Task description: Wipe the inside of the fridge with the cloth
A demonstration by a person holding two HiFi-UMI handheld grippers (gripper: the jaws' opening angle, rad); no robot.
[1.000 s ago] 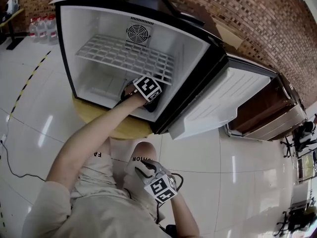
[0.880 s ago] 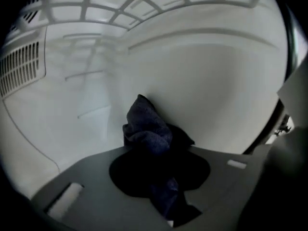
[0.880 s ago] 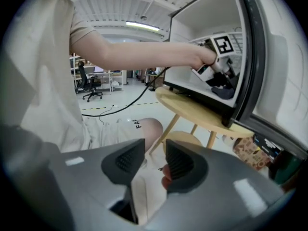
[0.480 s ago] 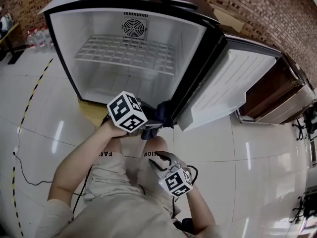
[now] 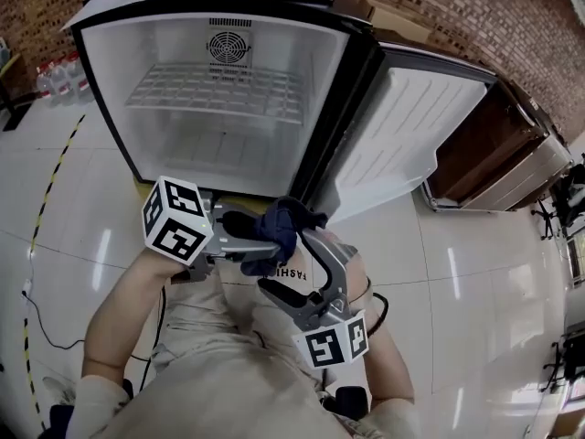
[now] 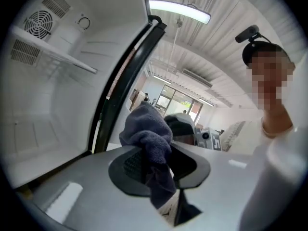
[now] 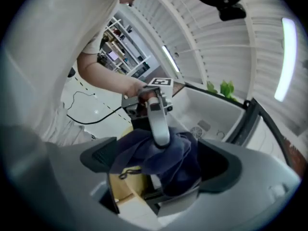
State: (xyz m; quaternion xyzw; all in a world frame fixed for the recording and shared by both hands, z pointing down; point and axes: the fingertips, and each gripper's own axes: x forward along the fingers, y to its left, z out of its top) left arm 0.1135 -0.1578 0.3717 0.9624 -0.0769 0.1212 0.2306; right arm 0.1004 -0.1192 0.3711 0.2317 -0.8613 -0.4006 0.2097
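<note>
Cloth point(image 5: 279, 227), one, clenched by left gripper point(image 5: 251, 243), right gripper point(image 5: 285, 262) fingers just opened around it, one fridge point(image 5: 302, 58)

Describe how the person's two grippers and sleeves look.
The left gripper and right gripper are grey with dark pads, each carrying a white cube with black square markers. A black cable loops by the right one. The person wears a pale short-sleeved shirt.

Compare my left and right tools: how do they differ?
The left tool pinches the dark blue cloth; the right tool has just been opening its jaws, which stand wide around it, not pressing. The left tool sits higher in the head view than the right tool. Both meet at the cloth.
</note>
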